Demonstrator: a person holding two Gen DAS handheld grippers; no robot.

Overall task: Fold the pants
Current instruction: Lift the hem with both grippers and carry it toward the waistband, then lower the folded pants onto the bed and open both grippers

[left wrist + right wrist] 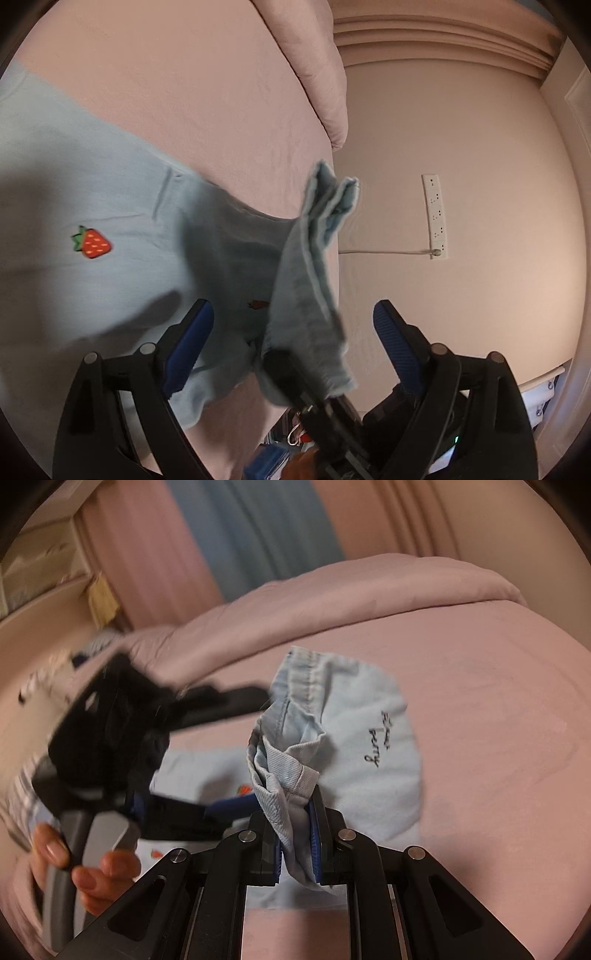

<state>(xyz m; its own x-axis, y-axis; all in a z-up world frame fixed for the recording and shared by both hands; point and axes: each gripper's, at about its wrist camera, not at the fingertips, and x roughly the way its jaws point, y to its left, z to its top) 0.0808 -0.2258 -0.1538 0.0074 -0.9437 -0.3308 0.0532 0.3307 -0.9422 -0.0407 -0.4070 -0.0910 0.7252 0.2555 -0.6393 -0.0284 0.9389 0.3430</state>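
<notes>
Light blue pants [122,206] with a red strawberry patch [92,242] lie on the pink bed. In the left wrist view my left gripper [293,325] is open, its blue pads wide apart, with nothing between them. My right gripper [297,836] is shut on a bunched fold of the pants [284,771] and lifts it off the bed; it also shows in the left wrist view [314,398], holding that fold [314,266]. In the right wrist view the left gripper [236,749] is blurred at the left, held by a hand [88,871]. Script lettering [380,738] shows on the pants.
The pink bed [498,738] fills most of both views, with a rolled pink duvet [332,598] along its far side. The bed's edge [332,155] drops to a wall with a white power strip [436,218]. Curtains [240,535] hang behind.
</notes>
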